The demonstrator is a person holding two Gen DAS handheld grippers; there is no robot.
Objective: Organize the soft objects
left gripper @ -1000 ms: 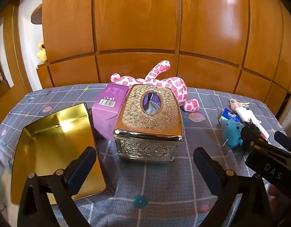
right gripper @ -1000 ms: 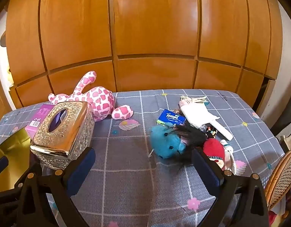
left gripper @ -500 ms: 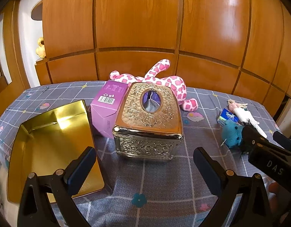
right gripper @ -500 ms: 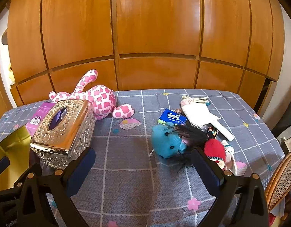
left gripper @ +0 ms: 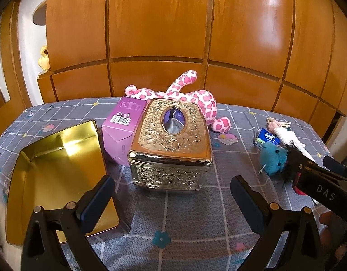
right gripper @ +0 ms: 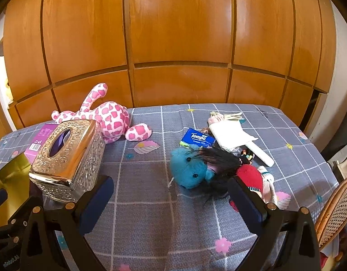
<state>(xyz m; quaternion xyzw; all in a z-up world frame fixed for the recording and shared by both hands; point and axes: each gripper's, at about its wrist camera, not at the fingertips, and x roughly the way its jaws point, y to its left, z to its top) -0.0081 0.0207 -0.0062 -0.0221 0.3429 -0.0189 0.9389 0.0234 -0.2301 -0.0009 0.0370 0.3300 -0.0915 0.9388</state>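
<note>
A pink spotted plush (left gripper: 196, 97) (right gripper: 110, 117) lies at the table's far side, behind an ornate metal tissue box (left gripper: 173, 142) (right gripper: 67, 155). A teal plush with black hair (right gripper: 191, 169) (left gripper: 273, 158) lies on the right, next to a red doll (right gripper: 250, 176), a white doll (right gripper: 230, 133) and a blue Tempo tissue pack (right gripper: 197, 138). An open gold tin (left gripper: 56, 171) lies at the left. My left gripper (left gripper: 172, 201) is open and empty in front of the tissue box. My right gripper (right gripper: 171, 201) is open and empty in front of the teal plush.
A purple carton (left gripper: 122, 128) lies between the gold tin and the tissue box. The table has a grey checked cloth (right gripper: 151, 203). Wooden panelling (right gripper: 173, 45) stands behind the table. A wicker chair (right gripper: 336, 210) stands at the right edge.
Both grippers have risen and drawn back slightly, so the objects sit a little lower in view. Nothing on the table has moved.
</note>
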